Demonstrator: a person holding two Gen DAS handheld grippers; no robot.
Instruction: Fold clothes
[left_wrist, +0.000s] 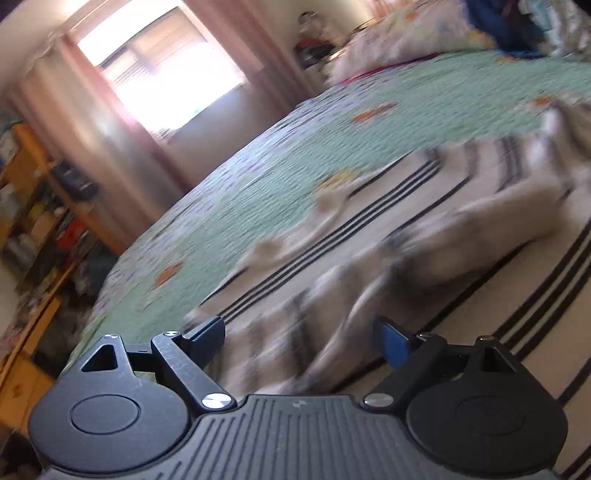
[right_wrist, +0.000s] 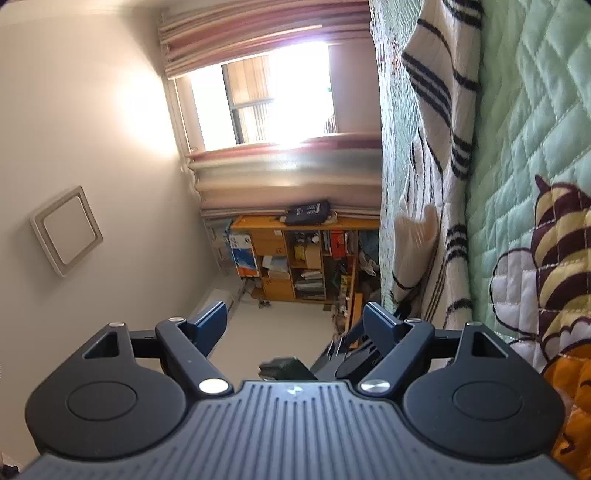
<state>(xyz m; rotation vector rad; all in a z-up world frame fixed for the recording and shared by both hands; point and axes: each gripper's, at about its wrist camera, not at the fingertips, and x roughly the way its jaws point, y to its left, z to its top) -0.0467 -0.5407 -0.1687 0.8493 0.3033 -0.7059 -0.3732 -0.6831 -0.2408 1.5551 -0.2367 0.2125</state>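
Two wide-open grippers: left gripper, right gripper, above striped garment.

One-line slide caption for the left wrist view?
Open left gripper hovers over a rumpled striped garment on the green quilted bedspread.

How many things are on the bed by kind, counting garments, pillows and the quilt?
Cream garment with dark stripes: 1
Floral pillow at the head of the bed: 1
Green quilted bedspread with cartoon patches: 1
Dark blue fabric heap beside the pillow: 1, too blurred to identify
Total: 4
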